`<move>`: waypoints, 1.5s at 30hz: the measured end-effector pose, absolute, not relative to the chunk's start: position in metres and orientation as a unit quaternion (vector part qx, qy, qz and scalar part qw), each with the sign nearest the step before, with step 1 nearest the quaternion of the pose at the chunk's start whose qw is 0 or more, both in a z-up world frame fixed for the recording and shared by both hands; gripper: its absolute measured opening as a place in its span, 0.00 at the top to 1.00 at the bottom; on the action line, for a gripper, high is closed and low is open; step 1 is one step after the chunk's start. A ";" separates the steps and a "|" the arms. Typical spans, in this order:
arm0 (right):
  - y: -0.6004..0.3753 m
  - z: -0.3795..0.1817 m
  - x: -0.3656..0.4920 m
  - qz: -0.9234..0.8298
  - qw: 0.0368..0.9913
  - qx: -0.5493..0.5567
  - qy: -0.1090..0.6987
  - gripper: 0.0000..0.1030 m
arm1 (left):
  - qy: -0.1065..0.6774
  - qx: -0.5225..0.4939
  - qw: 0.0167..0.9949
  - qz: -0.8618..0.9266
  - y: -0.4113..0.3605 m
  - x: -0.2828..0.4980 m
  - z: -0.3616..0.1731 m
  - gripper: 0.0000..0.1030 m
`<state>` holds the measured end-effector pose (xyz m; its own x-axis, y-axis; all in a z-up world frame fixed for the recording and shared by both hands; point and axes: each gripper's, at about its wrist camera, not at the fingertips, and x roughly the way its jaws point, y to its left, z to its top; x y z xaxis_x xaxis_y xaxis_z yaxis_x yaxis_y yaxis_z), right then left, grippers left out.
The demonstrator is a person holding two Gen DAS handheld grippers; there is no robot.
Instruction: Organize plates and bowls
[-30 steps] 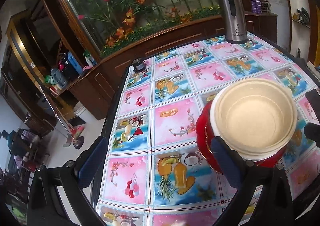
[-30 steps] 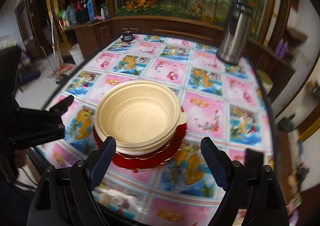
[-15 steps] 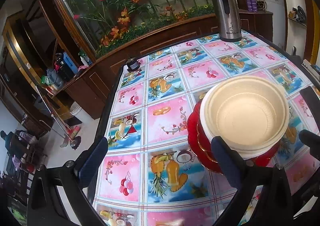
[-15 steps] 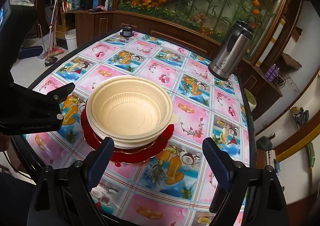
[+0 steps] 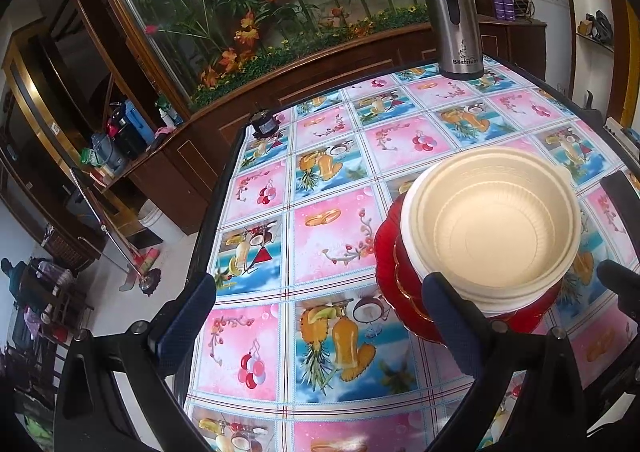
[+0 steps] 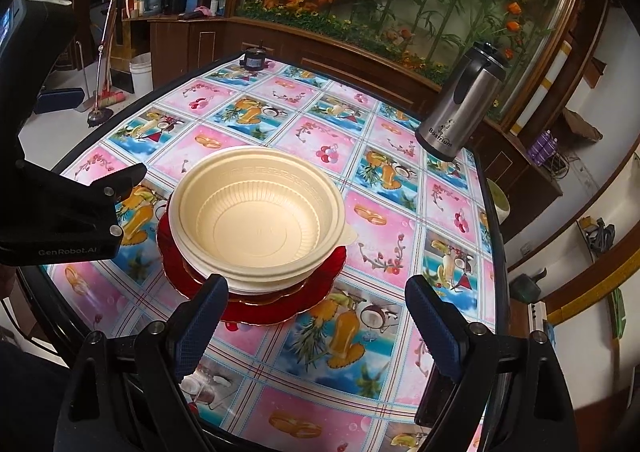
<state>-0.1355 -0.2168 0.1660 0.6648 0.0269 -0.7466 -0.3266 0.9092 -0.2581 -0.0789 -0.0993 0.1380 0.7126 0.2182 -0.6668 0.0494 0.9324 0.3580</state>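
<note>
From my left wrist camera, my left gripper point(image 5: 320, 316) hangs with its jaws spread wide and nothing between them, over the patterned table point(image 5: 332, 155). The cream bowls point(image 5: 492, 228) sit nested on the red plates point(image 5: 390, 276) just off my right-hand finger, which overlaps the pile's near edge, though I cannot tell if it touches. From my right wrist camera, my right gripper point(image 6: 316, 320) is likewise spread and empty, with the stack just ahead of its left finger; the bowls point(image 6: 260, 215) rest square on the plates point(image 6: 320, 272), near the table's middle, well apart from the steel flask point(image 6: 460, 103). I judge the stacking done and this the release step. Next, I think, calls for drawing both claws clear without nudging the pile.
</note>
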 end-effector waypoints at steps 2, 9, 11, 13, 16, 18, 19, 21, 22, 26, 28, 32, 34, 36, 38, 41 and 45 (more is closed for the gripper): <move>-0.215 0.166 -0.135 0.099 0.892 -0.191 0.397 0.10 | 0.376 0.178 0.908 0.046 -0.099 -0.078 0.138 0.00; -0.213 0.166 -0.133 0.100 0.891 -0.196 0.397 0.10 | 0.377 0.178 0.908 0.046 -0.099 -0.078 0.138 0.00; -0.213 0.166 -0.133 0.100 0.891 -0.196 0.397 0.10 | 0.377 0.177 0.908 0.046 -0.099 -0.078 0.138 0.00; -0.213 0.165 -0.133 0.100 0.891 -0.196 0.398 0.10 | 0.377 0.178 0.908 0.046 -0.099 -0.078 0.138 0.00; -0.213 0.165 -0.133 0.101 0.891 -0.195 0.398 0.10 | 0.378 0.176 0.908 0.045 -0.099 -0.078 0.138 0.00; -0.212 0.165 -0.132 0.101 0.891 -0.195 0.398 0.10 | 0.378 0.177 0.908 0.046 -0.098 -0.078 0.137 0.00; -0.213 0.164 -0.132 0.102 0.891 -0.194 0.398 0.10 | 0.378 0.177 0.908 0.045 -0.098 -0.077 0.138 0.00; -0.212 0.163 -0.131 0.102 0.890 -0.194 0.399 0.10 | 0.378 0.177 0.908 0.046 -0.098 -0.077 0.138 0.00; -0.212 0.163 -0.131 0.102 0.890 -0.194 0.399 0.10 | 0.378 0.177 0.908 0.046 -0.098 -0.078 0.138 0.00; -0.212 0.162 -0.130 0.103 0.890 -0.193 0.400 0.10 | 0.377 0.177 0.908 0.045 -0.098 -0.078 0.138 0.00; -0.212 0.162 -0.131 0.103 0.890 -0.194 0.400 0.10 | 0.378 0.177 0.908 0.044 -0.098 -0.077 0.138 0.00; -0.212 0.162 -0.131 0.102 0.890 -0.194 0.399 0.10 | 0.378 0.176 0.908 0.044 -0.098 -0.077 0.137 0.00; -0.212 0.162 -0.131 0.103 0.891 -0.194 0.399 0.10 | 0.377 0.177 0.908 0.044 -0.098 -0.077 0.137 0.00; -0.212 0.162 -0.131 0.102 0.890 -0.194 0.399 0.10 | 0.377 0.176 0.908 0.044 -0.098 -0.077 0.137 0.00; -0.212 0.162 -0.131 0.102 0.890 -0.194 0.399 0.10 | 0.378 0.176 0.908 0.044 -0.098 -0.077 0.137 0.00; -0.212 0.162 -0.131 0.103 0.890 -0.194 0.399 0.10 | 0.378 0.176 0.908 0.045 -0.098 -0.077 0.137 0.00; -0.211 0.163 -0.131 0.103 0.891 -0.195 0.398 0.10 | 0.377 0.175 0.908 0.044 -0.098 -0.078 0.137 0.00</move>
<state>-0.1315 -0.2107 0.1625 0.6627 0.0276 -0.7484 -0.3382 0.9026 -0.2662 -0.0775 -0.0979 0.1373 0.7117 0.2125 -0.6696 0.0510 0.9350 0.3510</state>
